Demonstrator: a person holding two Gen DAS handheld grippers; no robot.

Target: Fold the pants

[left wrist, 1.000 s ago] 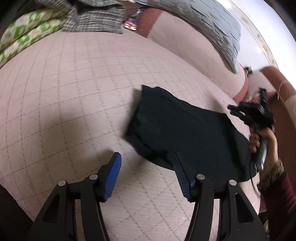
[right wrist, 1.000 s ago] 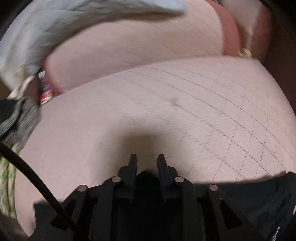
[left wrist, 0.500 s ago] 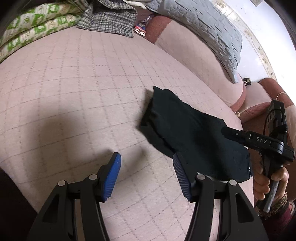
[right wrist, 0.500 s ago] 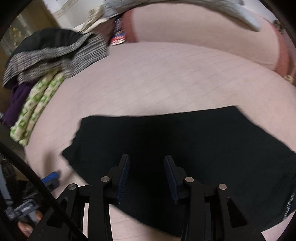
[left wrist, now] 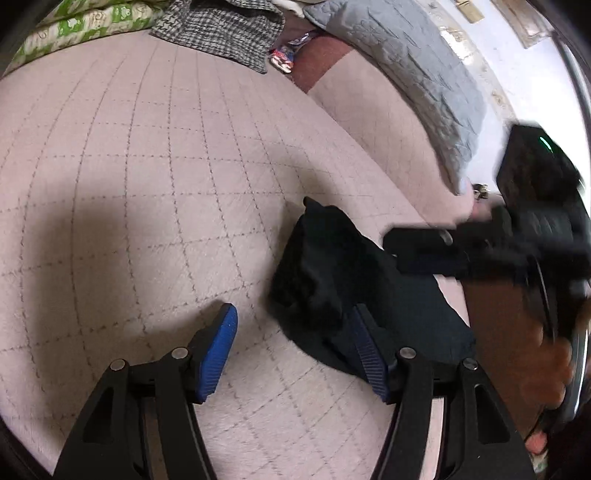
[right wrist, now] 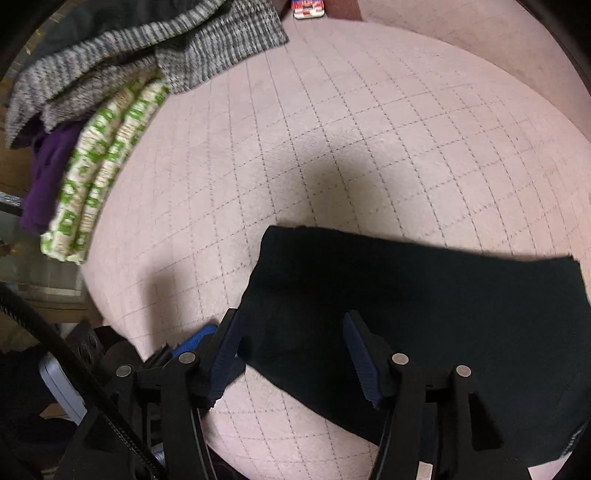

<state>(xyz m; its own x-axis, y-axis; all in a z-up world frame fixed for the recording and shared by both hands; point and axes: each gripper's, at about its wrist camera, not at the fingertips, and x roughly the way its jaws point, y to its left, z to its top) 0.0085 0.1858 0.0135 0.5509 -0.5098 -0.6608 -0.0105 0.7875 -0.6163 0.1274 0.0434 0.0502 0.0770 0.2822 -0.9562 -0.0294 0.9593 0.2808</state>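
Note:
The black pants point(left wrist: 332, 280) lie folded into a compact dark rectangle on the pink quilted cushion point(left wrist: 147, 184); they also show in the right wrist view point(right wrist: 424, 288). My left gripper point(left wrist: 291, 332) is open and empty, hovering just left of the pants' near edge. My right gripper point(right wrist: 291, 332) is open and empty above the pants' left end. In the left wrist view the right gripper point(left wrist: 424, 254) is a blurred black shape over the pants, held by a hand point(left wrist: 554, 373).
A grey checked garment point(right wrist: 147, 55), green-patterned folded cloth point(right wrist: 99, 166) and purple cloth point(right wrist: 44, 177) pile up at the cushion's far left. A grey quilted pillow point(left wrist: 417, 70) leans on the sofa back. A small red-white packet point(right wrist: 308, 9) lies by the backrest.
My right gripper has opened wider and swung back over the pants' left end. My left gripper stays open and has edged closer to the pants. The pants lie still.

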